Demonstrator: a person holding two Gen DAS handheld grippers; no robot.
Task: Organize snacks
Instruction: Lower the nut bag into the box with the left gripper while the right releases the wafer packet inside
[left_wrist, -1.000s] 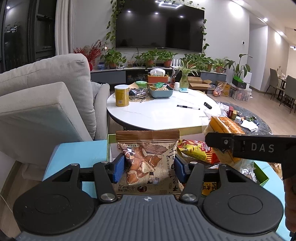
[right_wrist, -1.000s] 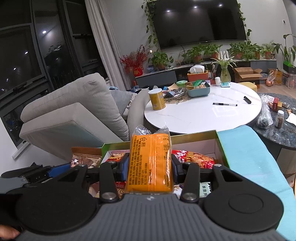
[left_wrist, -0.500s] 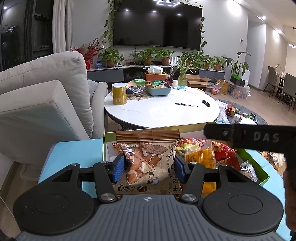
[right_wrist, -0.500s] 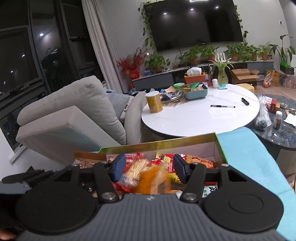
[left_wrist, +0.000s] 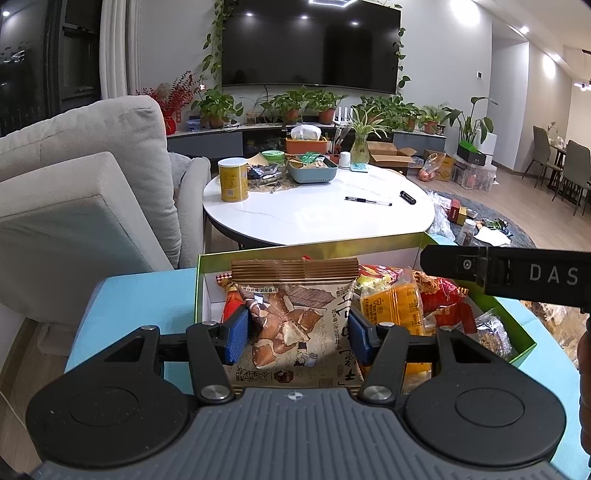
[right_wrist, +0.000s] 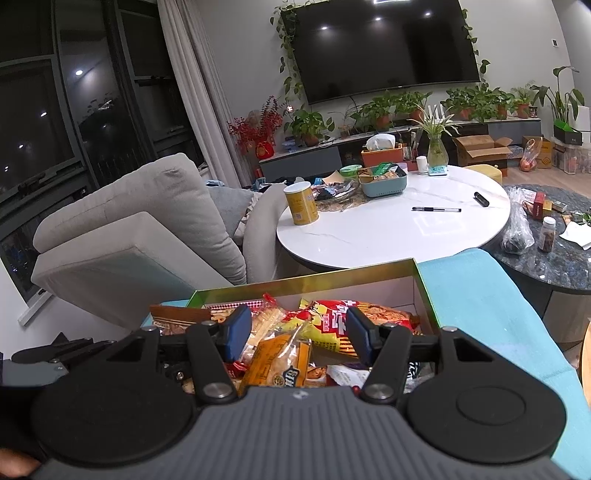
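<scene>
My left gripper is shut on a beige snack bag with a brown top seal, held upright over the near left part of a green-rimmed box of snacks. My right gripper is open and empty above the same box. An orange snack packet lies in the box below the right gripper; it also shows in the left wrist view. A red snack bag lies behind it. The right gripper's arm crosses the box's right side in the left wrist view.
The box stands on a light blue surface. Beyond it is a round white table with a yellow can, a blue basket and a pen. A grey sofa is at the left.
My right gripper opened and let go of the orange packet, which dropped into the box. My left gripper still holds the beige bag and has shifted slightly.
</scene>
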